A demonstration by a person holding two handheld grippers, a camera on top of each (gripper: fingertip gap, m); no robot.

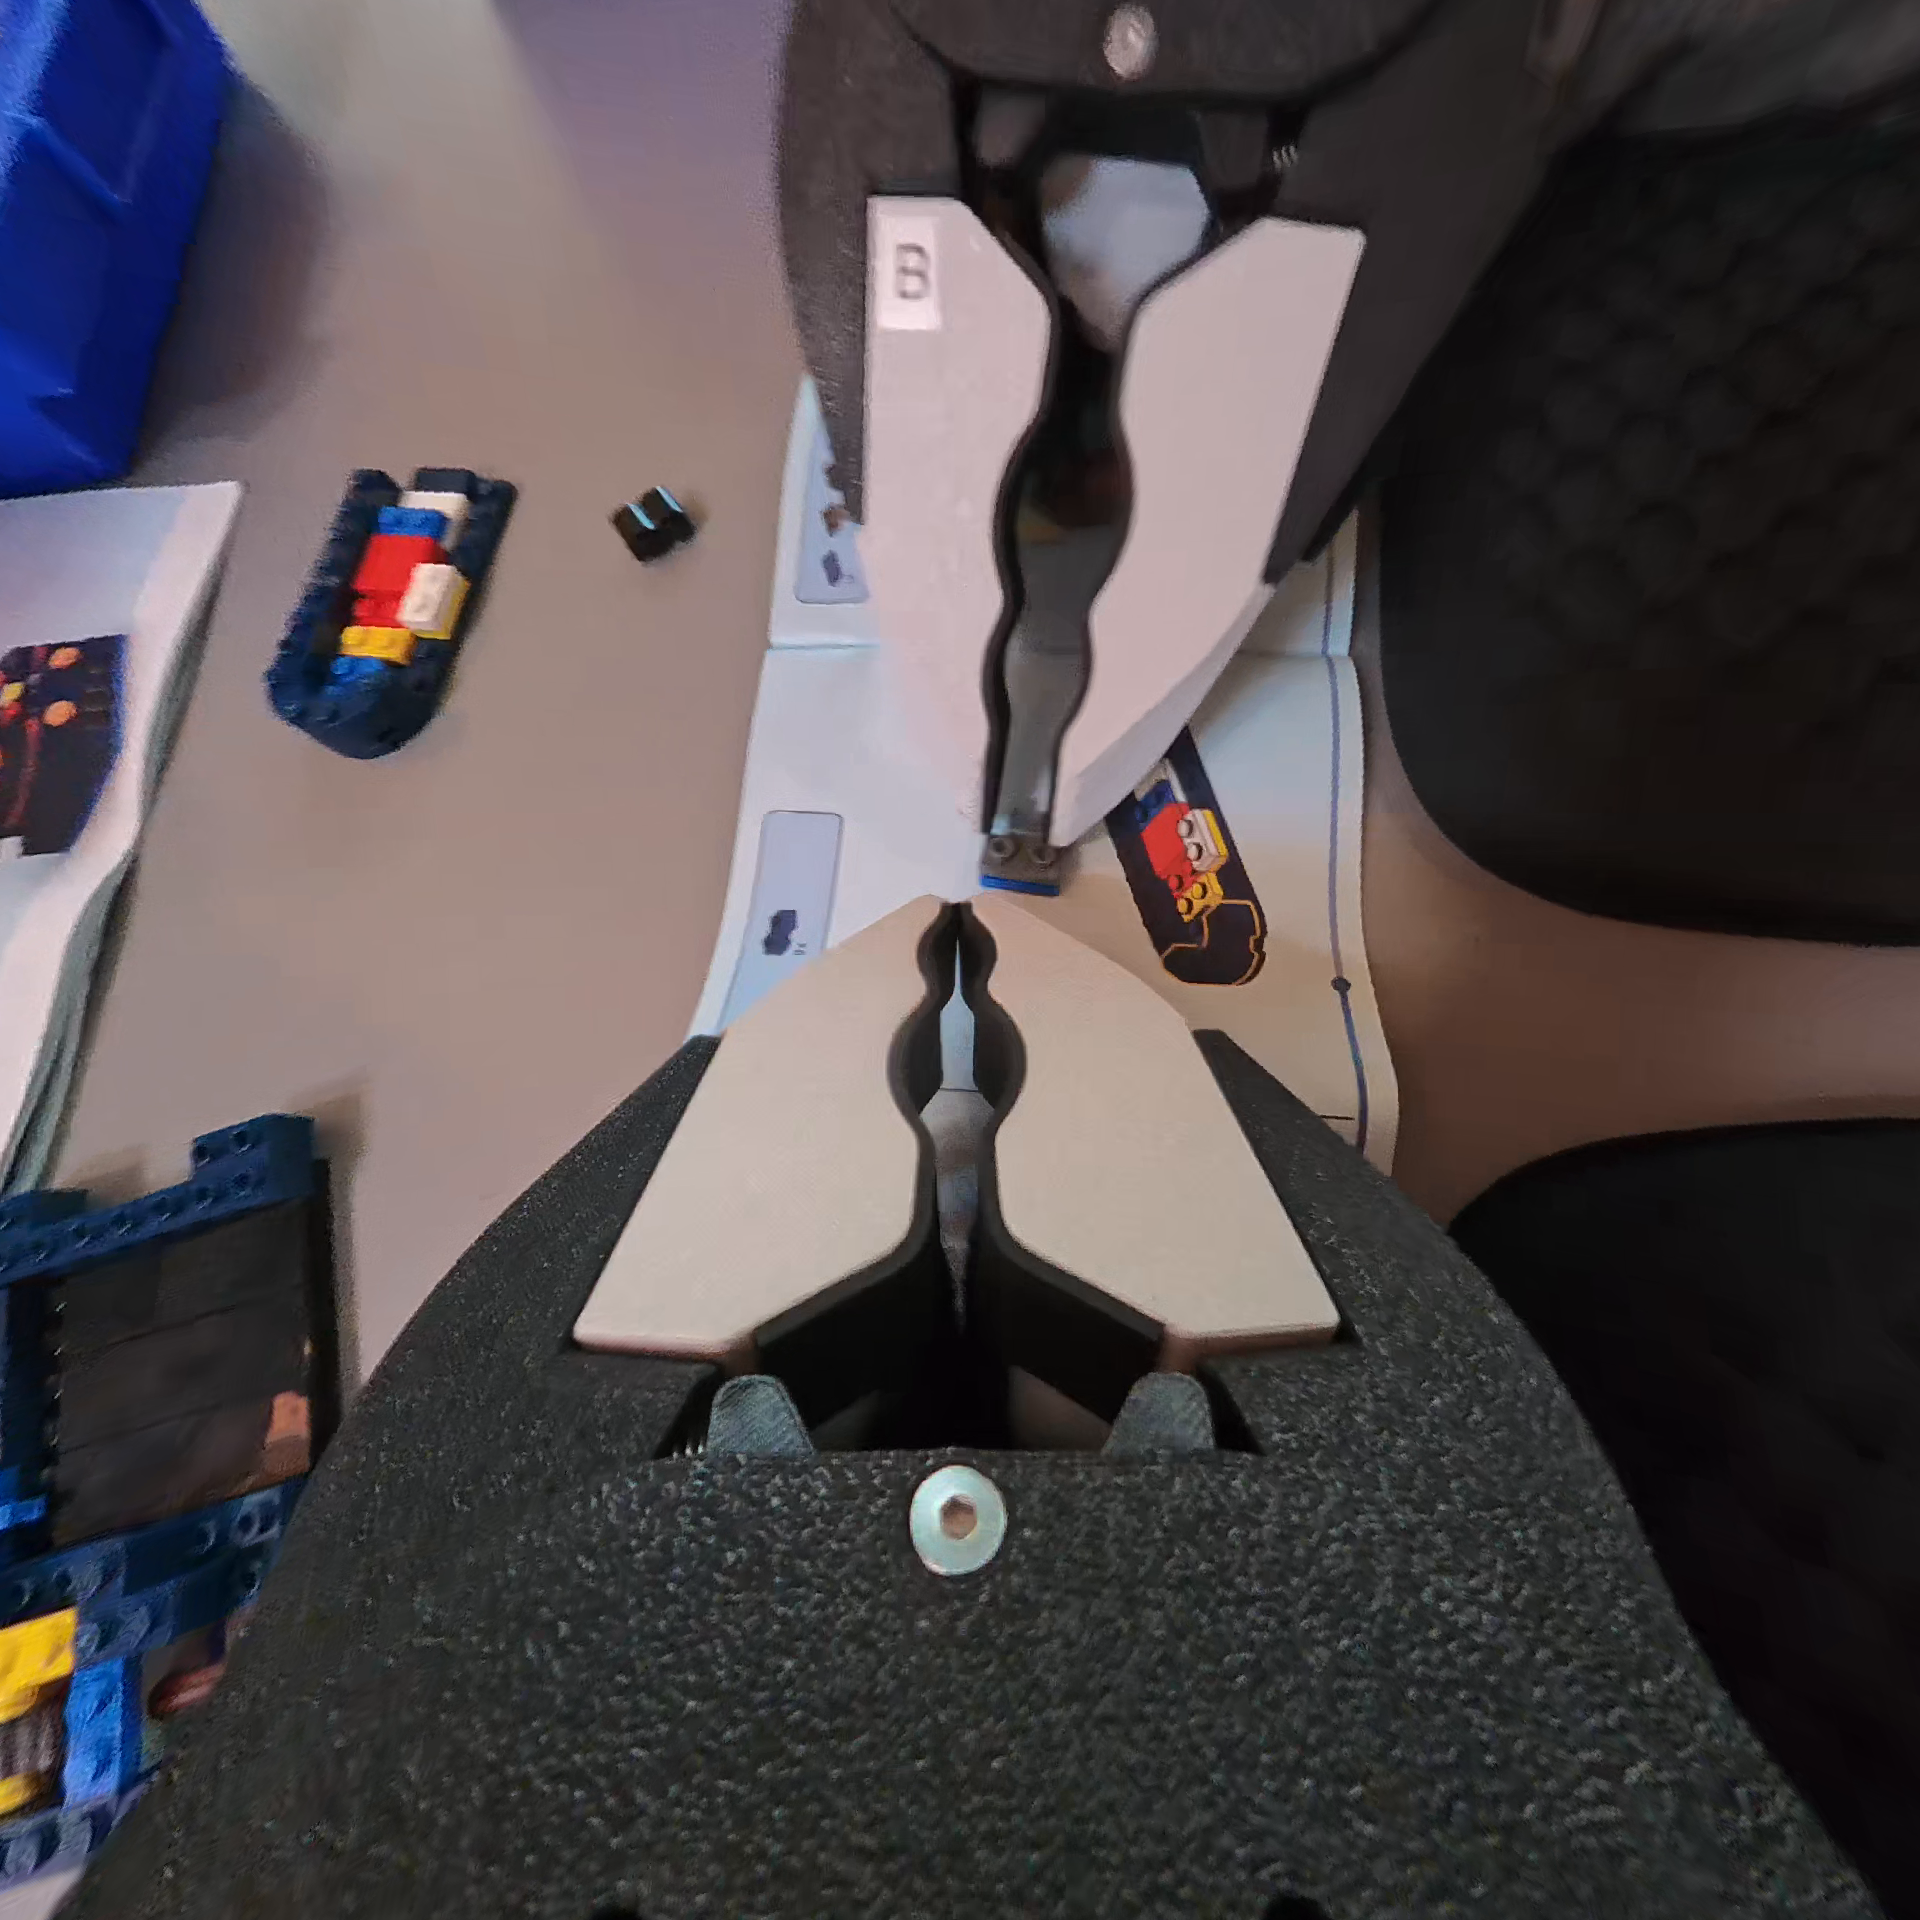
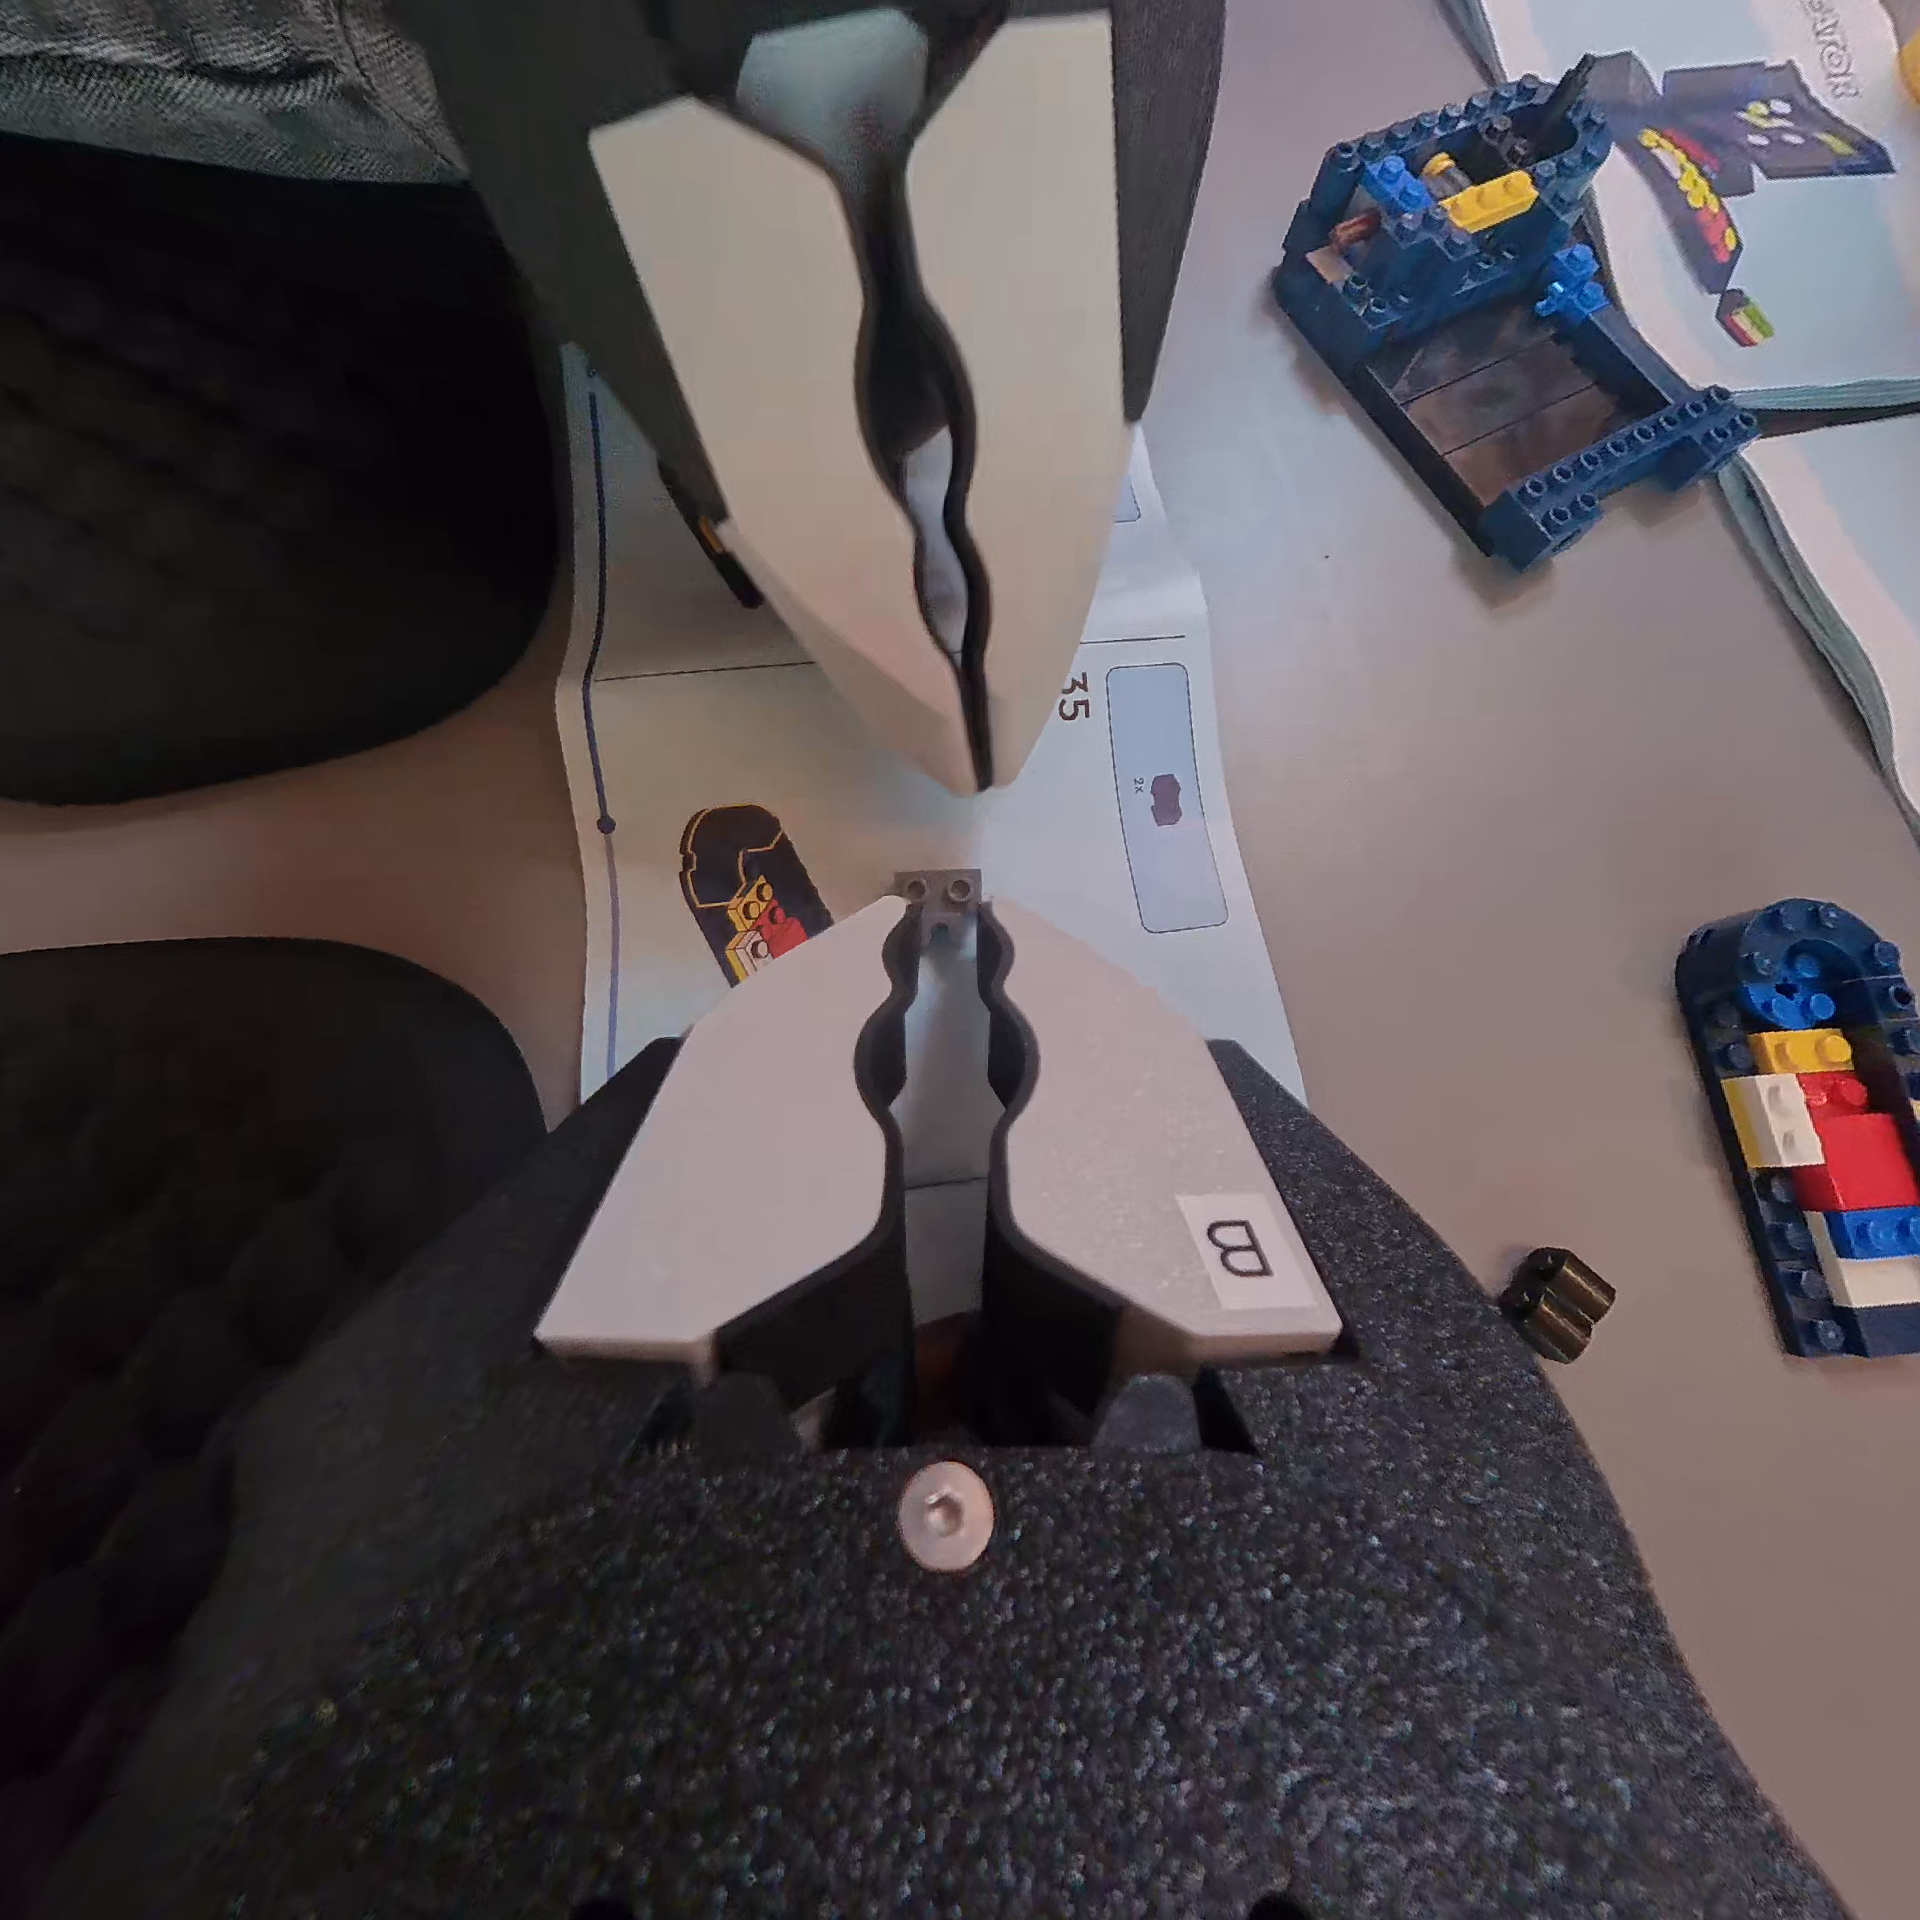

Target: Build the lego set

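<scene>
My right gripper (image 2: 940, 916) is shut on a small grey two-stud brick (image 2: 938, 891), which sticks out from its fingertips above an open instruction page (image 2: 1049, 831). In the left wrist view the right gripper (image 1: 1023, 831) comes in from the top, and the grey brick (image 1: 1021, 854) shows a blue layer underneath. My left gripper (image 1: 956, 906) is shut with nothing between its pads. Its tips sit just short of the grey brick, tip to tip with the right gripper. It also shows in the right wrist view (image 2: 977, 777), shut.
A dark blue oval build (image 1: 390, 608) with red, yellow and white bricks lies on the table, beside a small black piece (image 1: 652, 523). A larger dark blue build (image 2: 1496, 312) sits by a second booklet (image 2: 1829, 436). A blue bin (image 1: 94, 229) and a black cushion (image 1: 1662, 520) flank the page.
</scene>
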